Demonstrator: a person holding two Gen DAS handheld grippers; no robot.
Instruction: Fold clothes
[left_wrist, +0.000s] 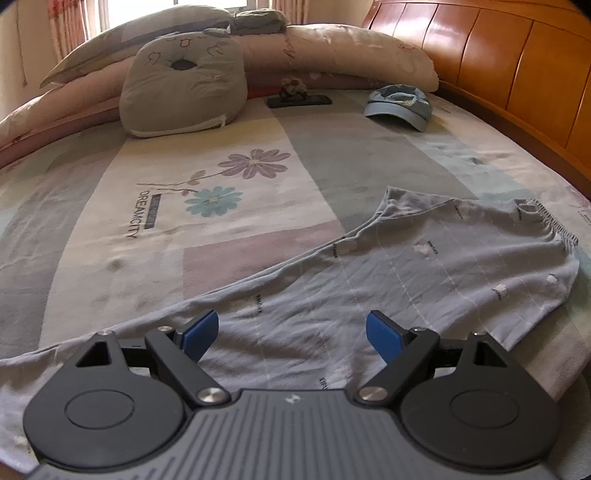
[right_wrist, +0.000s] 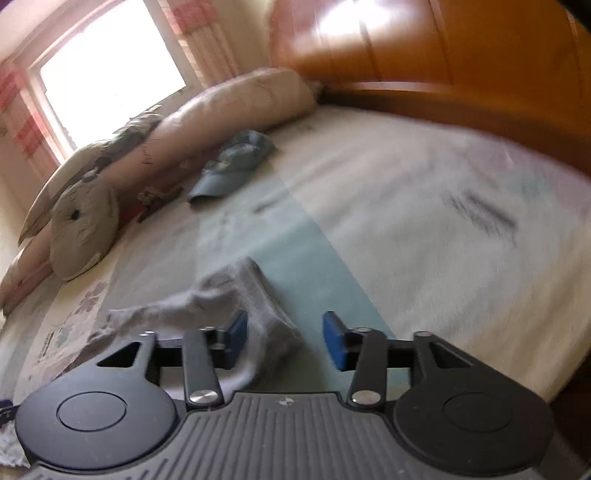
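My left gripper (left_wrist: 291, 334) hangs low over the near end of the grey printed cotton garment (left_wrist: 369, 280), its blue-padded fingers (left_wrist: 201, 332) spread wide with nothing between them; I judge it sits there because the near cloth is the closest edge to take hold of. My right gripper (right_wrist: 284, 341) is likewise parted and holding nothing, and in its blurred view one pad hangs just over the garment's bunched edge (right_wrist: 255, 295), though I cannot tell whether it touches.

The garment lies spread on the flower-patterned patchwork bedsheet (left_wrist: 184, 221), mostly flat in a single layer as far as I can see. Its long axis runs diagonally from the near left of my left gripper out to the far right, where a gathered, stitched band (left_wrist: 546, 218) marks the far end. A long edge of it is slightly turned up. That layout would suit a piece smoothed out for folding, or one opened again; I cannot settle which.

Beyond the garment's far end rests a light blue fabric cap (left_wrist: 400, 105). Left of the cap lie a flat dark phone-like slab (left_wrist: 299, 100) and a grey-green cushion with a stitched animal face (left_wrist: 184, 81), with rolled pink bedding (left_wrist: 351, 55) and the orange wooden headboard (left_wrist: 498, 66) behind.
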